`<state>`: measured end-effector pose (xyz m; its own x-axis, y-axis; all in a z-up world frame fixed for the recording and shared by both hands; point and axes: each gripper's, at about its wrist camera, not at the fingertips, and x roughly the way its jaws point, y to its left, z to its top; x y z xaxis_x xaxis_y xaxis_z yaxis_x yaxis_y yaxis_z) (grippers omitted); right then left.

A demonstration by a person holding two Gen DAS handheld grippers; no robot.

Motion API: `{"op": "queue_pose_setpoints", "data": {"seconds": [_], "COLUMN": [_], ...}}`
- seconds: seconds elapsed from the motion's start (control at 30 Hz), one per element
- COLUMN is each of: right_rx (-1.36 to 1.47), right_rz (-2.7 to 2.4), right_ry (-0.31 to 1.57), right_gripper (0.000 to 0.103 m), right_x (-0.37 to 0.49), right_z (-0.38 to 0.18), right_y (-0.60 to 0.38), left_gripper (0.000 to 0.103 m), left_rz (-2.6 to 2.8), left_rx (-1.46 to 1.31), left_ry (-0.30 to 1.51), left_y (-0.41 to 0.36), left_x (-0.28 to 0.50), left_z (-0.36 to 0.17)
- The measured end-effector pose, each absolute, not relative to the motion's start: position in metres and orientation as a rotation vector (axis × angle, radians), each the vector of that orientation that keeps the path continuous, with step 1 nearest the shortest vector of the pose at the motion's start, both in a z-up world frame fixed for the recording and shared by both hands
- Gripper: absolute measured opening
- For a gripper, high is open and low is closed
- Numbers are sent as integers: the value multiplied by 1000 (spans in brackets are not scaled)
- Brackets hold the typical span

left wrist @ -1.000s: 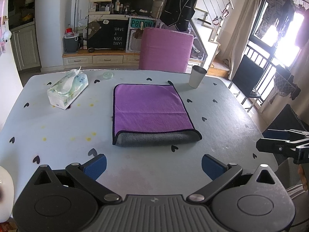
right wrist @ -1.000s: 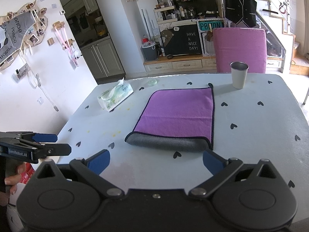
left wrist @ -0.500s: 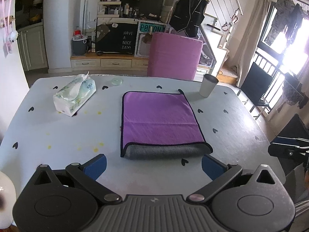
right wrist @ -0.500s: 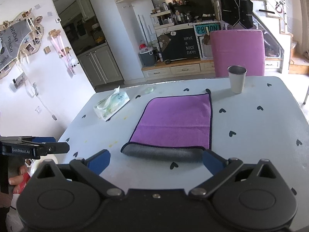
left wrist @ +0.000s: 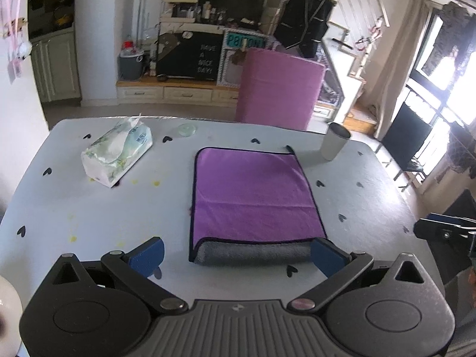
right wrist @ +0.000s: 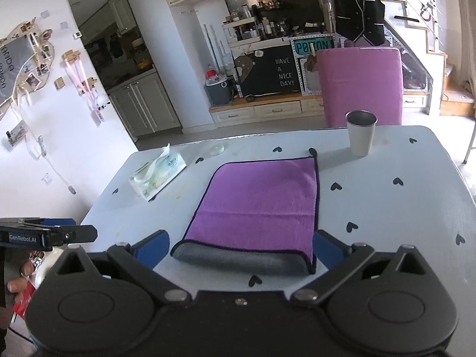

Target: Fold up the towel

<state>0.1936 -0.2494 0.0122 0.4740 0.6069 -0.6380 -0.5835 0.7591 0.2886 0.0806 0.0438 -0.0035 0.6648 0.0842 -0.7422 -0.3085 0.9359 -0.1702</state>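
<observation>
Towel (left wrist: 253, 196) lies mid-worktop, folded edge nearest. Both tools, left tool (left wrist: 236, 253) and right tool (right wrist: 241, 247), hover spread and empty; pinch the near corners evenly, then lift together.

— Where's the light coming from?
— Daylight. In the left wrist view the window (left wrist: 446, 68) at the upper right is blown out to white glare.
— Sharpness?
— Soft; the chalkboard lettering (left wrist: 206, 58) looks slightly blurred, perhaps from motion. Straight lines bow at the edges, corners vignette dark.
— Shadows?
— Faint on the surface (right wrist: 386, 208).
</observation>
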Motion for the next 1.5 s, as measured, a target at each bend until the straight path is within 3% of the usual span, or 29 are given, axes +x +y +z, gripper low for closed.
{"op": "queue_pose_setpoints", "data": {"seconds": [0.83,1.5], "right_rx": [15,-51], "right_rz": [593,594], "right_ry": [941,1058], "right_gripper": [102,102], "right_x": [303,327], "right_z": [-82,-160], "right_y": [-203,-195], "left_gripper": [103,103], "left_rz": [271,217], "left_rx": [-329,-269], "left_ry": [992,1161], "left_y": [76,79], "left_x": [191,225], "left_z": [-88,-168]}}
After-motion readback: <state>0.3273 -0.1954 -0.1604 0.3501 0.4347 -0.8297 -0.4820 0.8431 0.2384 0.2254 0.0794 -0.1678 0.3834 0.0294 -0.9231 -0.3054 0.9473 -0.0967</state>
